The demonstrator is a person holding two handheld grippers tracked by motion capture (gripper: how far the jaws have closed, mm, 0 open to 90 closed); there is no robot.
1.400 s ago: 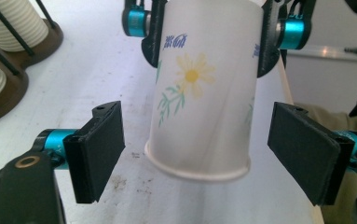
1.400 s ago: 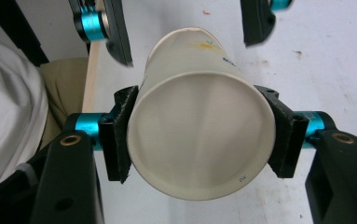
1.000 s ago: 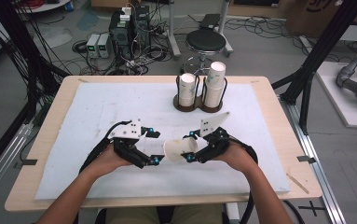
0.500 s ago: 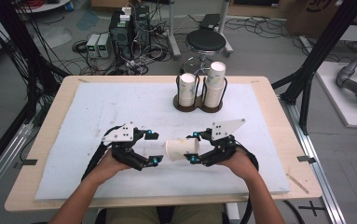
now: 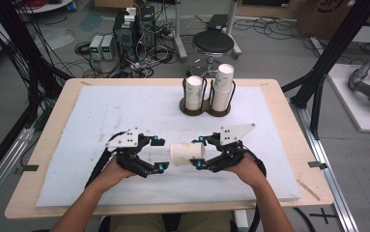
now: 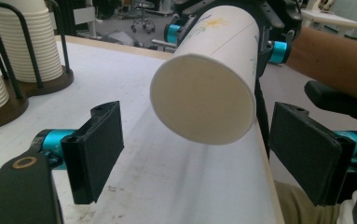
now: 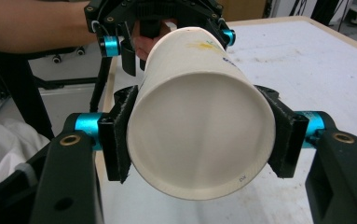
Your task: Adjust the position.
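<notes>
A white paper cup [image 5: 187, 153] lies on its side just above the white mat, and my right gripper [image 5: 200, 152] is shut on it. In the right gripper view both pads [image 7: 120, 135] press the cup's [image 7: 199, 98] sides near the end that faces the camera. My left gripper [image 5: 160, 154] faces the cup's other end with its jaws open. In the left gripper view that round end [image 6: 204, 93] hangs just beyond the open left gripper [image 6: 199, 121], touching neither pad [image 6: 99, 140].
A dark two-ring holder [image 5: 206, 110] at the back of the table holds two stacks of paper cups [image 5: 222, 84], which also appear in the left gripper view [image 6: 27, 42]. A white mat [image 5: 100, 111] covers most of the wooden table [image 5: 289, 125]. A stool [image 5: 213, 42] stands behind it.
The two grippers have drawn slightly apart, and the cup has stayed in the right one. The jaws of both look unchanged.
</notes>
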